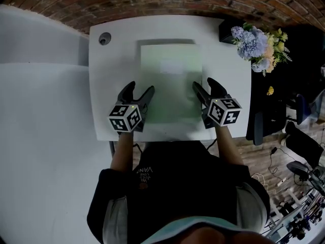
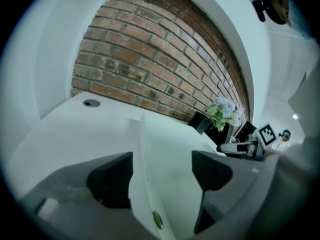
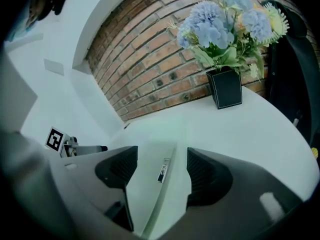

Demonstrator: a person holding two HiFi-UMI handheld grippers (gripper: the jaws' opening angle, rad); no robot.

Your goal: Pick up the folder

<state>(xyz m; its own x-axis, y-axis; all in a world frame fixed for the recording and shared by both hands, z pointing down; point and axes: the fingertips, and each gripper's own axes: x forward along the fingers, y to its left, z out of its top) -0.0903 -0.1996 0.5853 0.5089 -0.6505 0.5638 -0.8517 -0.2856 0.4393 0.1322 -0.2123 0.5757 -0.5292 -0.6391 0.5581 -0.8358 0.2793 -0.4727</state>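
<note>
Your left gripper [image 1: 141, 88] has its jaws wide apart, with the left edge of the folder [image 1: 170, 83] running between them, not pinched. Your right gripper [image 1: 203, 84] is spread too, straddling the right edge and gripping nothing. The folder lies flat in the middle of the white table [image 1: 109, 85]. At the far right corner, a black pot [image 3: 226, 88] holds blue and yellow flowers [image 3: 225, 26].

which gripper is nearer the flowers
Right. The right gripper straddles the right edge of the folder, toward the flowers; the left gripper straddles its left edge, farther away.
</note>
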